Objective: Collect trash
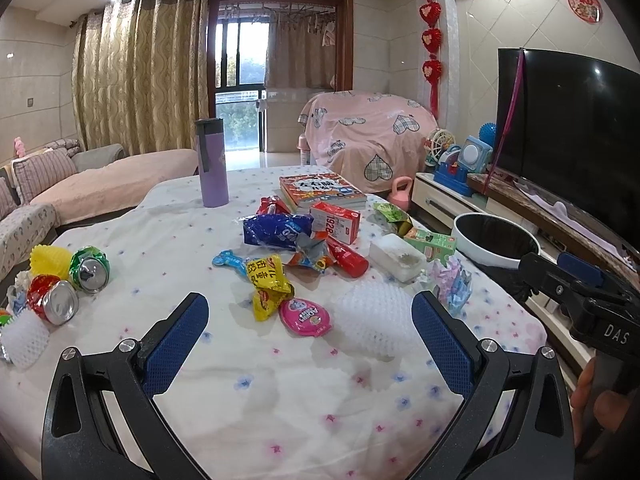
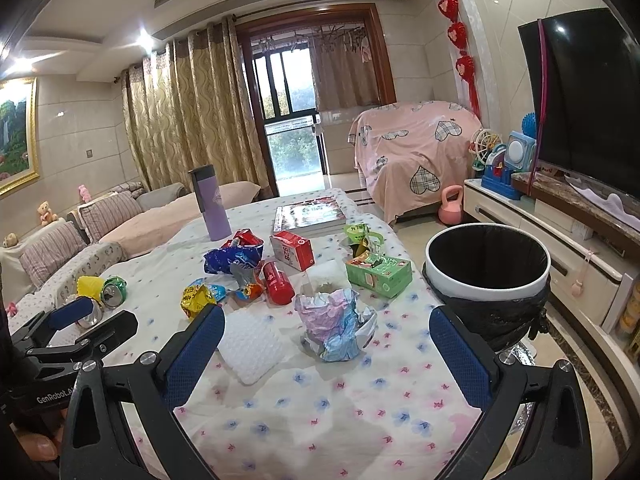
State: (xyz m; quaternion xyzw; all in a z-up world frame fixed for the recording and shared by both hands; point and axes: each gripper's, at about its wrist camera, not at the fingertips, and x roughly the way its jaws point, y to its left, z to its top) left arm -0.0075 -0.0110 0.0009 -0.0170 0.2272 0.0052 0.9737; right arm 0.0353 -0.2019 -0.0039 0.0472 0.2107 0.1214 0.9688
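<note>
Trash lies scattered on a table with a flowered white cloth [image 1: 280, 392]. My left gripper [image 1: 310, 320] is open and empty above the cloth, just short of a pink egg-shaped pack [image 1: 306, 317], a yellow wrapper [image 1: 269, 280] and a white foam net [image 1: 372, 322]. My right gripper [image 2: 326, 334] is open and empty, with a crumpled pastel wrapper [image 2: 336, 322] and the white foam net [image 2: 250, 346] between its fingers' lines. A white bin with a black liner [image 2: 486, 276] stands off the table's right edge; it also shows in the left wrist view [image 1: 496, 240].
Farther back lie a blue snack bag [image 1: 278, 232], a red bottle [image 1: 348, 256], a red carton [image 1: 335, 222], a green box [image 2: 378, 274], crushed cans [image 1: 72, 284], a purple flask [image 1: 212, 162] and books [image 1: 322, 192]. A TV [image 2: 588, 100] stands on the right.
</note>
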